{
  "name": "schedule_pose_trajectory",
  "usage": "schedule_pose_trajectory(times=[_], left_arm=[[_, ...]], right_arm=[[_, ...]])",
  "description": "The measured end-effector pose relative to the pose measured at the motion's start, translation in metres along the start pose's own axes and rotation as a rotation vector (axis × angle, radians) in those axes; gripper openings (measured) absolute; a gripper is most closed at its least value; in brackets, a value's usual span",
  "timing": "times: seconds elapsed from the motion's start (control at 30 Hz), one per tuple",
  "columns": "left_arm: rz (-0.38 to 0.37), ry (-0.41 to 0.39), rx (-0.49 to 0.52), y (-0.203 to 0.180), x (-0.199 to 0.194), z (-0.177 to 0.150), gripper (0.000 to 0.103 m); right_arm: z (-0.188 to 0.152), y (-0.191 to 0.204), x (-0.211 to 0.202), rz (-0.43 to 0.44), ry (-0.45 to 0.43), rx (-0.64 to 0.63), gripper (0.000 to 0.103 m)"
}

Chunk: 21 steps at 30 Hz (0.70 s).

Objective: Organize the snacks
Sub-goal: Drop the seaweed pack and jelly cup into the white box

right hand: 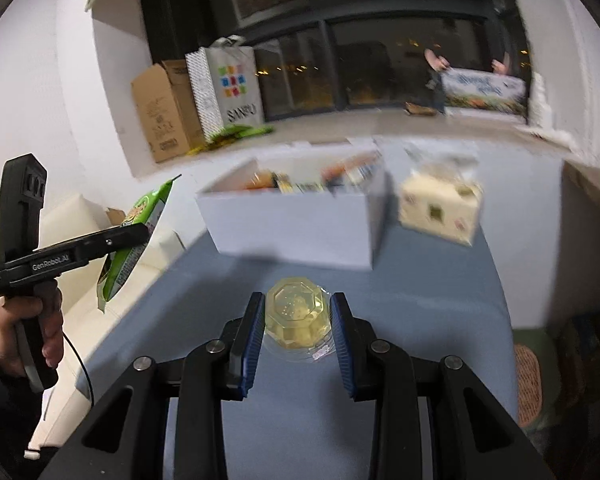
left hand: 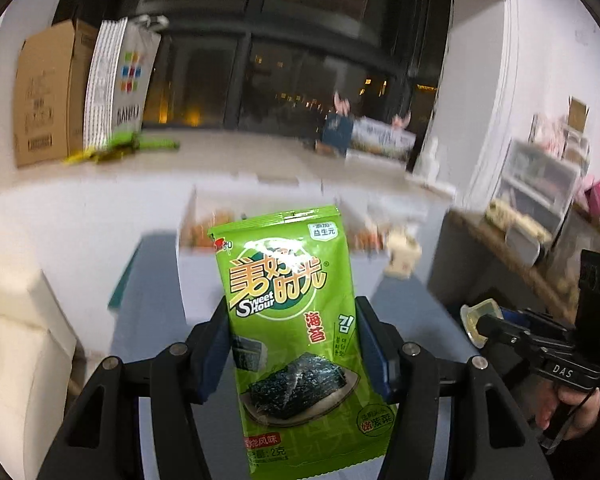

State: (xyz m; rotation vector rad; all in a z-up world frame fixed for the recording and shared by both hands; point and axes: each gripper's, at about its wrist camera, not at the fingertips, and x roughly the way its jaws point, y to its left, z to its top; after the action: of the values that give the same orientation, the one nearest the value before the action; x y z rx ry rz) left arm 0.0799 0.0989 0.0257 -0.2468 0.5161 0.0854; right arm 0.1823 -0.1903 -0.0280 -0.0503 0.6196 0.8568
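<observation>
In the left wrist view, a brown cardboard box [left hand: 48, 92] stands at the upper left of the frame with a white shopping bag [left hand: 120, 80] leaning beside it. At the lower centre, the left tool [left hand: 292, 344] is clenched on a green seaweed snack packet [left hand: 292, 320], which stands upright between the blue pads, raised above the blue tabletop [left hand: 420, 320]. Behind the packet's top edge sits a white box [left hand: 196, 256], blurred, with orange wrappers showing inside. At the lower right of this frame the right tool [left hand: 488, 326] appears side-on, pinching a clear yellowish jelly cup [left hand: 476, 318].

In the right wrist view, the left tool [right hand: 142, 236] shows at the middle left, gripped by a hand [right hand: 28, 332], the green seaweed snack packet [right hand: 136, 240] tilted in its tip, off the tabletop's [right hand: 420, 320] left edge. The white box [right hand: 300, 228] sits at centre, filled with mixed snacks. Below it, the right tool [right hand: 298, 316] grasps the jelly cup [right hand: 296, 316] from both sides. To the right of the box stands a cream-coloured patterned pack [right hand: 440, 208], blurred.
</observation>
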Motion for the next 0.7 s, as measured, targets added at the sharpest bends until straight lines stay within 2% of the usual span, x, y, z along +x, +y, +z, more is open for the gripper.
schedule_pose_trajectory(times=[0.1,0.23,0.33,0.5,0.57,0.6,0.63,0.67,0.7], left_arm=[[-0.003,-0.031,0.031,0.008,0.016,0.040,0.063],[-0.008,-0.003,0.053,0.015,0.069,0.089,0.063],[0.007,0.053,0.060,0.023,0.122,0.117,0.063],[0.044,0.131,0.064,0.037,0.189,0.136,0.064],[0.071,0.148,0.082,0.040,0.209,0.139,0.071],[0.082,0.162,0.080,0.043,0.218,0.140,0.081],[0.090,0.184,0.070,0.047,0.226,0.141,0.096],[0.103,0.202,0.057,0.049,0.231,0.141,0.103],[0.116,0.218,0.045,0.052,0.234,0.141,0.103]], right_arm=[[0.045,0.010,0.009,0.030,-0.052,-0.026,0.035],[0.103,0.013,0.036,0.036,-0.079,-0.034,0.035],[0.142,0.007,0.077,0.008,-0.045,-0.024,0.035],[0.185,-0.016,0.152,-0.069,0.060,-0.008,0.036],[0.199,-0.028,0.179,-0.082,0.100,0.012,0.036],[0.205,-0.033,0.188,-0.088,0.109,0.011,0.036],[0.209,-0.037,0.195,-0.097,0.114,0.016,0.037],[0.213,-0.043,0.203,-0.110,0.120,0.031,0.043],[0.217,-0.049,0.210,-0.112,0.130,0.045,0.070]])
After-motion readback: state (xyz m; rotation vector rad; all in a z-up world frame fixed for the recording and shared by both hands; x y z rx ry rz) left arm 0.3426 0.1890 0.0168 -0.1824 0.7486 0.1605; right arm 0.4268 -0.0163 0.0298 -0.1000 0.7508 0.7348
